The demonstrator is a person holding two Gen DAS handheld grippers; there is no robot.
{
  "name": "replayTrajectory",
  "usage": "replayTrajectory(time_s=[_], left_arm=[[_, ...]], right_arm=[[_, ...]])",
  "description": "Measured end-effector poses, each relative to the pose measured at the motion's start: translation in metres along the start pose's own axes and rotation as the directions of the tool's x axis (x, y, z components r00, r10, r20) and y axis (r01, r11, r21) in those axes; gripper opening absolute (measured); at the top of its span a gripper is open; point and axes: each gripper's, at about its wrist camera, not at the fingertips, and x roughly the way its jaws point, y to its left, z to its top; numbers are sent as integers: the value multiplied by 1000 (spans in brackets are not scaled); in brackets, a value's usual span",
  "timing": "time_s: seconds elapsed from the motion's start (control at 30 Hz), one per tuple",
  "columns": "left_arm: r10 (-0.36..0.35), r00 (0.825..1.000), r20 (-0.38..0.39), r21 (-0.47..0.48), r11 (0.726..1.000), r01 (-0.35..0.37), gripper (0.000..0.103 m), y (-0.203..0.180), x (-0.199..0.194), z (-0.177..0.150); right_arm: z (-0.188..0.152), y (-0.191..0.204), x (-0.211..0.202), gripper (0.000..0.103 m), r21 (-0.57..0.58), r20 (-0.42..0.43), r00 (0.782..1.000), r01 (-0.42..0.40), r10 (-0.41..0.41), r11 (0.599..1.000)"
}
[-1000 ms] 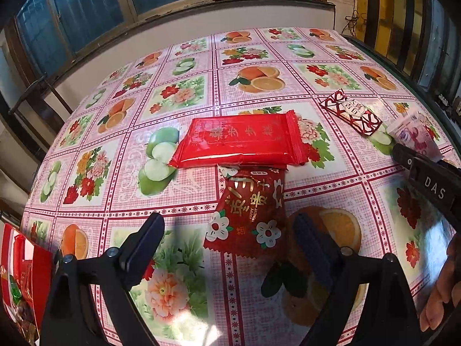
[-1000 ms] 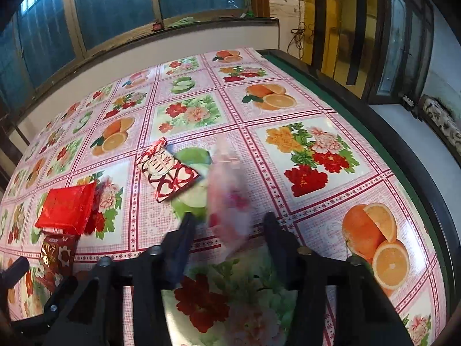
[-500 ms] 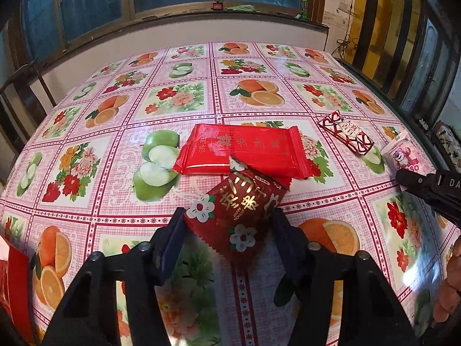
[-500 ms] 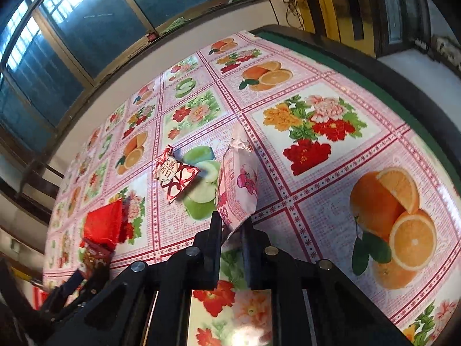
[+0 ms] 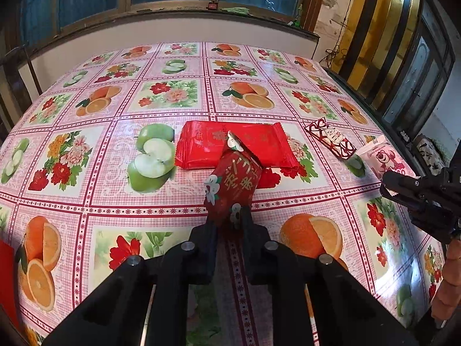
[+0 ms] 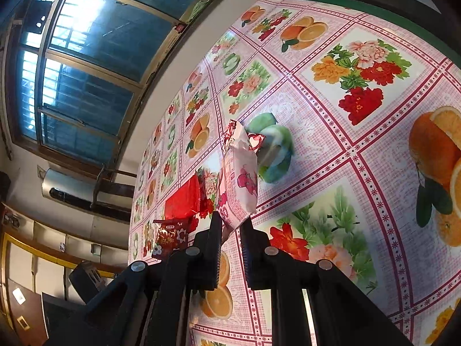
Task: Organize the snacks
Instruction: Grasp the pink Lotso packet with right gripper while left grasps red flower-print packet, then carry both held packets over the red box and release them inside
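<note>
Fruit-print tablecloth (image 5: 161, 201), dark-red snack packet (image 5: 234, 183) between left gripper (image 5: 229, 225) fingers (image 5: 208, 230)

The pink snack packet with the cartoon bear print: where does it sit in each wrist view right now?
Left wrist view: pink snack packet with the cartoon bear print at the far right, beyond the right gripper.
Right wrist view: the packet stands centre frame, pinched between the right gripper's fingers.
Shared landmark: the flat bright red foil packet lying on the tablecloth.
</note>
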Motion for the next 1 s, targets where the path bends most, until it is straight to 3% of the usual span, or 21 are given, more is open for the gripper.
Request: replayTrajectory(time_s=[0.23, 0.4, 0.5, 0.57, 0.63, 0.7, 1.0], left_arm=[[-7, 1000, -16, 4, 1000, 7, 15, 4, -3, 1], [-39, 999, -16, 15, 999, 39, 35, 1, -2, 0], [-42, 999, -7, 42, 998, 42, 35, -5, -1, -1], [-47, 999, -1, 53, 997, 47, 30, -7, -1, -1], [-46, 999, 0, 56, 997, 46, 12, -8, 1, -1], [-78, 997, 10, 53, 996, 77, 2, -9, -1, -1], [-102, 995, 11, 77, 992, 101, 1, -17, -3, -4]], right_arm=[[-2, 5, 11, 13, -13, -28, 999, 39, -39, 999], [-2, 4, 17, 13, -28, -32, 996, 77, -78, 997], [-2, 3, 19, 13, -35, -34, 995, 89, -91, 995], [-3, 2, 21, 13, -39, -39, 994, 100, -102, 994], [-4, 2, 24, 13, -39, -44, 993, 110, -112, 993], [-5, 1, 27, 13, -44, -50, 992, 115, -117, 992], [-6, 3, 28, 13, -58, -46, 992, 118, -121, 991]])
